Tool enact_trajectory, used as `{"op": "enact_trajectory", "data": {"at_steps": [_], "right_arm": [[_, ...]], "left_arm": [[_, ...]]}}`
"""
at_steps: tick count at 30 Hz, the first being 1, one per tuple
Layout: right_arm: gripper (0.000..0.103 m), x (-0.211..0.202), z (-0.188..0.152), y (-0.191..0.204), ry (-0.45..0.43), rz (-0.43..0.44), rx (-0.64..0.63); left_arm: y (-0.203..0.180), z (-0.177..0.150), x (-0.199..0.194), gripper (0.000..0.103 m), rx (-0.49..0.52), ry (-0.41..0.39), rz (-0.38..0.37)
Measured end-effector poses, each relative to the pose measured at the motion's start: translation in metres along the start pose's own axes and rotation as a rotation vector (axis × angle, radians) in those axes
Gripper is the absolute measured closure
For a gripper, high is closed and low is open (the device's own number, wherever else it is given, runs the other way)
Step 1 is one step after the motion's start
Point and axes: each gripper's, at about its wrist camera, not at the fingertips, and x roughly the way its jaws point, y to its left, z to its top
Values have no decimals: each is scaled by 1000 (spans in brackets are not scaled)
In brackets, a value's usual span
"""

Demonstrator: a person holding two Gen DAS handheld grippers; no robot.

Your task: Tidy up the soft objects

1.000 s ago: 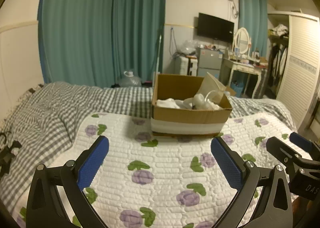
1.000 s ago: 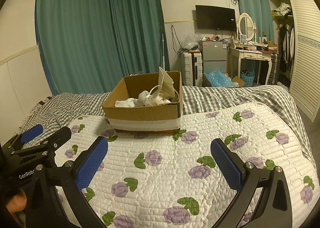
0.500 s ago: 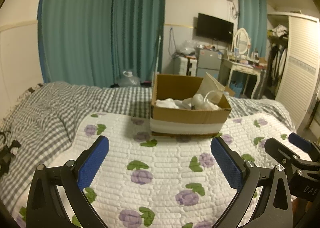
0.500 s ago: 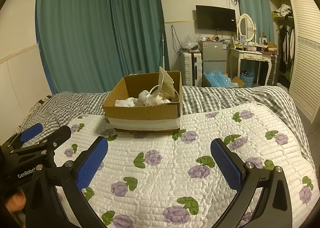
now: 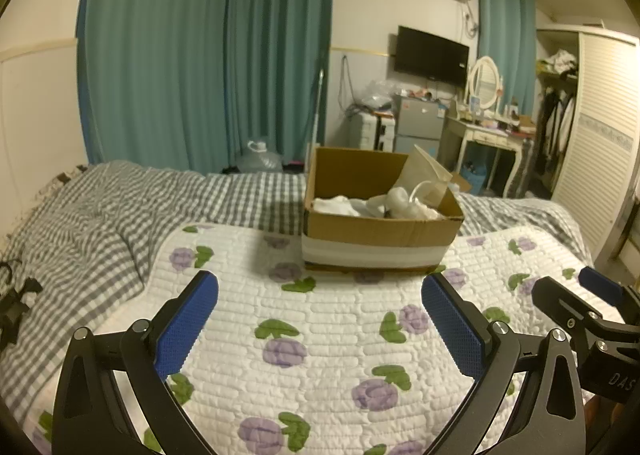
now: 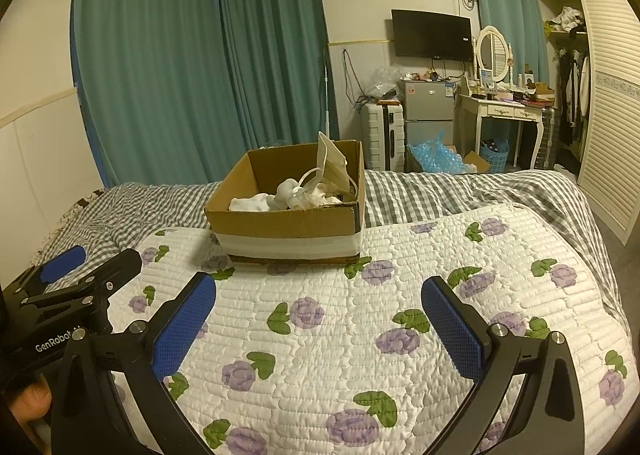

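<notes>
Cardboard box [image 5: 380, 233] w/ a white band round its base sits on the floral quilt [image 5: 320, 335], beyond both tools. Inside the box: white soft items [image 6: 286, 197] heaped low, plus a pale face mask [image 6: 332, 167] propped upright vs. the box's far-right wall. Left hand-held gripper [image 5: 320, 329] hovers over the quilt short of the box, jaws spread wide, nothing between them. Right hand-held gripper [image 6: 318, 327] same: wide apart, empty, also short of the box. Grey checked bedding [image 6: 460, 191] lies behind the box.
</notes>
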Motion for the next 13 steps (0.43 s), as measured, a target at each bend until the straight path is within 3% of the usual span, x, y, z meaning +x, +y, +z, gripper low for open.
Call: {"op": "enact_trajectory", "data": {"at_steps": [13], "right_arm": [[0,3,-4,2,15,12,0]], "left_arm": [[-2,-4,1,0,0,13,5]]}}
